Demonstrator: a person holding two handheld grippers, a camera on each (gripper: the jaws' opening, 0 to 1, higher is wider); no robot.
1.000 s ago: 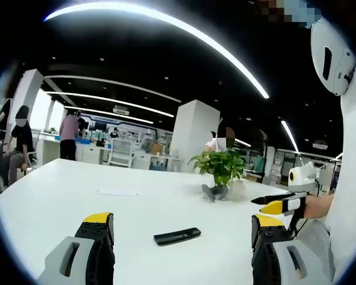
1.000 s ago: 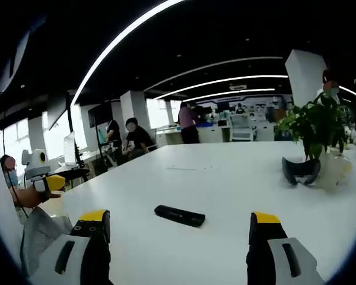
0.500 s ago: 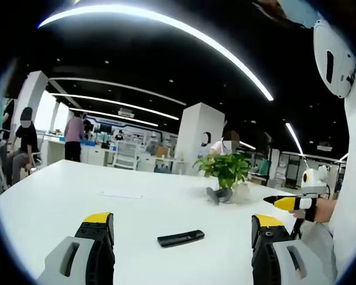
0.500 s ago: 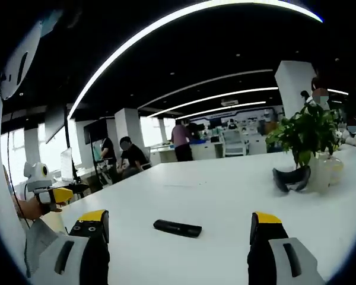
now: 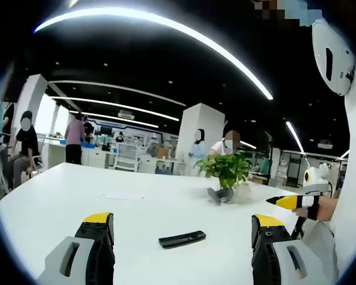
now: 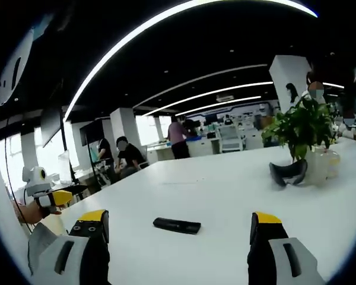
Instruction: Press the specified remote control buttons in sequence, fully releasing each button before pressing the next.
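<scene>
A slim black remote control (image 5: pixel 182 239) (image 6: pixel 177 225) lies flat on the white table (image 5: pixel 77 196) (image 6: pixel 225 190). My left gripper (image 5: pixel 181 228) hovers before it, jaws wide apart with nothing between them. In the right gripper view my right gripper (image 6: pixel 178 222) is likewise open and empty, the remote lying beyond the gap between its jaws. The right gripper (image 5: pixel 291 202) appears at the right edge of the left gripper view, held in a hand. The left gripper (image 6: pixel 56 198) shows at the left edge of the right gripper view.
A potted green plant (image 5: pixel 226 168) (image 6: pixel 301 127) stands farther along the table, with a dark curved object (image 5: pixel 219 195) (image 6: pixel 286 174) beside it. Several people (image 5: pixel 24 145) (image 6: pixel 127 155) sit or stand at desks beyond the table. A sleeve (image 5: pixel 320 243) is close on the right.
Both views have tilted up slightly, so the remote sits lower in the pictures. The remote itself has not moved on the table. Both grippers stay open.
</scene>
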